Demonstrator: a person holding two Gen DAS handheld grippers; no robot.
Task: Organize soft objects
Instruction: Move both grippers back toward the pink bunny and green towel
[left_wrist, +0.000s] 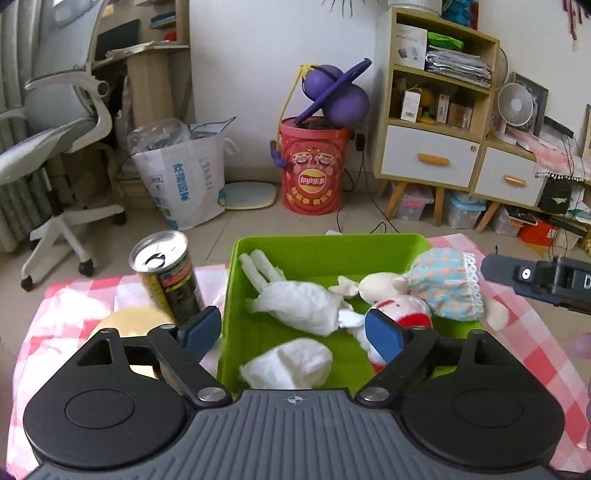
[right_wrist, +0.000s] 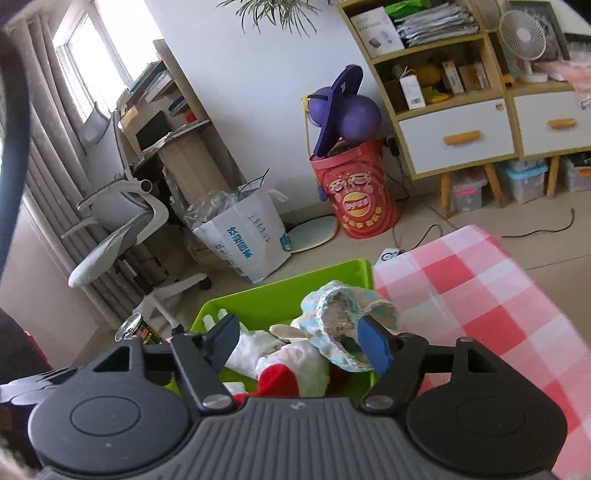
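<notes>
Both claws spread wide, holding nothing. The plush doll (left_wrist: 391, 295) lies in the green bin (left_wrist: 325, 247) beside white cloths (left_wrist: 299, 306): light, squashy, likely forgiving, best pinched at its round middle. The left gripper (left_wrist: 293, 330) hovers over it, the right gripper (right_wrist: 301, 345) alongside.

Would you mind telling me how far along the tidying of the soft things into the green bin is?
Mostly done, it seems. The green bin already holds the white cloth bundle, the rolled white sock, the plush doll and its patterned bonnet. Nothing is in hand: the left tool and right tool are both open over the bin. No soft item shows loose on the checked cloth; only the can stands outside.
</notes>
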